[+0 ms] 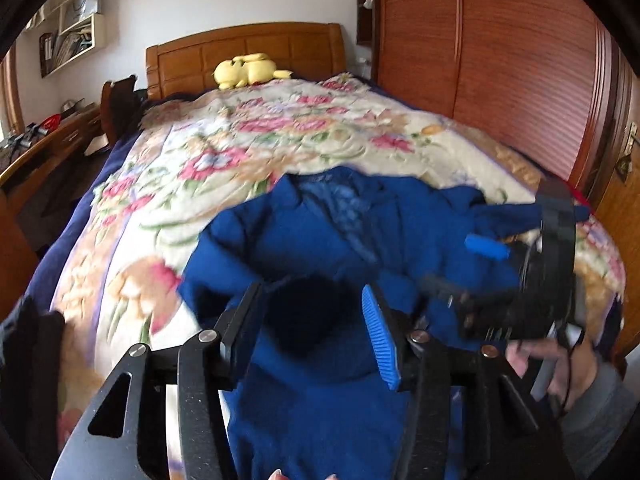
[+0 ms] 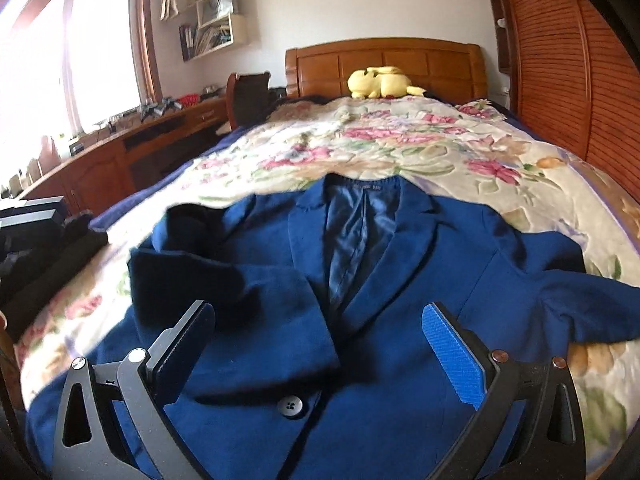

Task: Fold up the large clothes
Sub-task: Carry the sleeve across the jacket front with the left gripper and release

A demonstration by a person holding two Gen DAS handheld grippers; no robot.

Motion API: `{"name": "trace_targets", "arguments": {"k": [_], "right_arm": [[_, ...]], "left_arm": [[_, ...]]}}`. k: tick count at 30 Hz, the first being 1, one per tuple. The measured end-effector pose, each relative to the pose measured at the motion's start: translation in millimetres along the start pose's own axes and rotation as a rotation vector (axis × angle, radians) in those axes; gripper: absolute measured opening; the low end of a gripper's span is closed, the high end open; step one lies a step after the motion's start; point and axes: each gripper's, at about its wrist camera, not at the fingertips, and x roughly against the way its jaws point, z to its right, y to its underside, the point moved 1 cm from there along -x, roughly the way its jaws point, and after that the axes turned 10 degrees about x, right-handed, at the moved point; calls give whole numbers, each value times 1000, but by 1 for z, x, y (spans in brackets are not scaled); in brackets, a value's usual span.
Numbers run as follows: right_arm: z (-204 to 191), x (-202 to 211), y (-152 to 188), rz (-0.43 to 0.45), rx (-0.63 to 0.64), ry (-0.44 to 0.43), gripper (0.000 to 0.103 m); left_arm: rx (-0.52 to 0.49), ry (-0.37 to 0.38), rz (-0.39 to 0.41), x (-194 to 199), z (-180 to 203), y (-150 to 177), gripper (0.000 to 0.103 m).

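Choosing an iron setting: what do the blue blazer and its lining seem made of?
Blue blazer: matte, slightly fuzzy cloth, probably a wool blend; no sheen shows. Lining: smooth, glossy fabric, likely satin-type synthetic, catching light in streaks.

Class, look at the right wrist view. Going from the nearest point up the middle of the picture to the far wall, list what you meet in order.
Black button → blue jacket's lapels and lining → floral bedspread → yellow plush toy → wooden headboard
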Motion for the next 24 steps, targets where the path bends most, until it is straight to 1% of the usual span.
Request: {"name": "trace_targets", "arguments": {"k": [5,8,10,11,12,15,18,19,20,21,24], "right_arm": [[3,-34,1,-71,8,5,103],[1,-47,4,-110,14,-9,103],[-4,-54,5,-129,36,-14,103],[-6,-56,5,-135,50,-18,103],[-8,-57,5,-137,62,-23,102],[-12,-60,3,-139,93,-28,101],[-12,-64,5,-149,97,-29,99],[-12,-65,7,-151,95,-30,99],[-11,-65,7,-153,93,-32,98],[-11,-65,8,-154,90,-34,97],[-10,-65,9,-156,84,-39,93]], "left_arm": [[16,-21,-25,-10,-21,36,52],[25,-31,-32,-14,-31,51,52],[35,-36,-34,-14,-39,58,59],[42,-38,-32,-14,-42,63,65],[47,-38,-30,-14,-45,65,67],[64,-39,-20,-10,-52,73,69],[85,-34,0,-5,-56,78,70],[94,-32,8,-3,-57,79,71],[103,-31,16,0,-58,81,75],[108,-29,20,2,-59,82,77],[116,-27,30,8,-61,87,77]]}}
